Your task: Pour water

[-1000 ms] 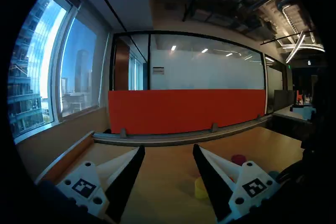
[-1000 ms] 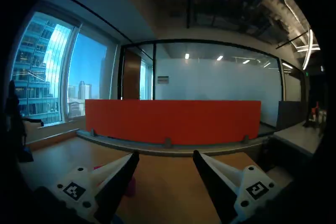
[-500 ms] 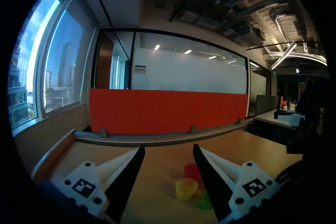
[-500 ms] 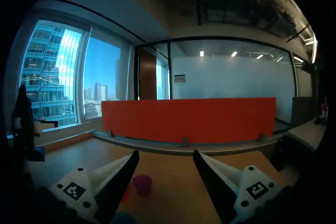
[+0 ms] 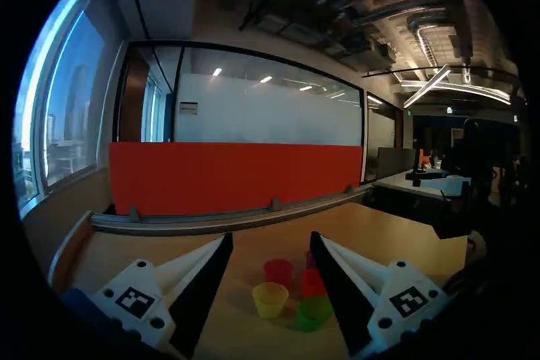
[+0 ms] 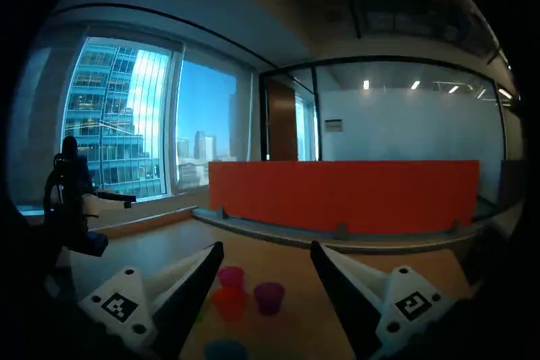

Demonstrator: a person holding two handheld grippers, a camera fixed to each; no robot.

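Your left tongs (image 5: 270,238) and right tongs (image 6: 265,246) are spread, holding nothing; the cups (image 5: 270,298) stand ahead between their tips on the counter (image 5: 391,225).

Blue cup (image 6: 225,350) half past lower edge

Dim office interior. Bright daylight enters through tall windows (image 6: 128,123) on the left, slightly washed out. Ceiling lights (image 5: 432,86) glare overhead. Coloured cups (image 5: 270,298) cast soft shadows on the shaded counter (image 5: 378,225). Fisheye distortion bends lines near the edges.
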